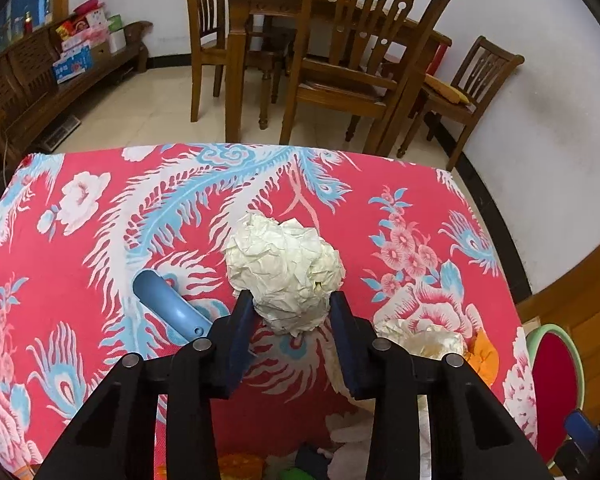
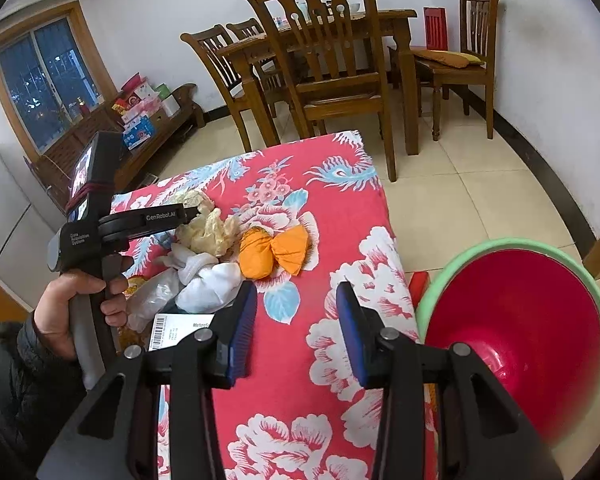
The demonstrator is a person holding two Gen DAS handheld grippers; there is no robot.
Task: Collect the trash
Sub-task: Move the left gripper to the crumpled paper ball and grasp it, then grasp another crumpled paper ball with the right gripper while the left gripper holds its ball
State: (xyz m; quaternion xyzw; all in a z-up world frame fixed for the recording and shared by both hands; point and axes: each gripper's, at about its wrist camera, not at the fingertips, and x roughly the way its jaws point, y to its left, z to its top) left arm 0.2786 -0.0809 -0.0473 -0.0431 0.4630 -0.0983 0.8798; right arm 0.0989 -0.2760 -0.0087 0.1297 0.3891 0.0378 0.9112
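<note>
Paper ball point(image 1: 285, 268) on tablecloth point(image 1: 80, 288), tube point(image 1: 168, 306) to its left.

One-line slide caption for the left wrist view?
Left tongs close on a crumpled pale paper ball atop the red floral tablecloth, wooden dining chairs behind.

Red basin point(image 2: 516, 320) partly behind right claw point(image 2: 296, 304).

The right gripper point(image 2: 296, 300) hangs over the red floral tablecloth point(image 2: 340, 240), its blue-padded jaws apart with nothing between them. Just beyond the left fingertip lie a white crumpled cloth point(image 2: 208, 284) and an orange twisted wrapper point(image 2: 274, 256). Right of the fingers stands a red, green-rimmed plastic basin point(image 2: 520, 340).
</note>
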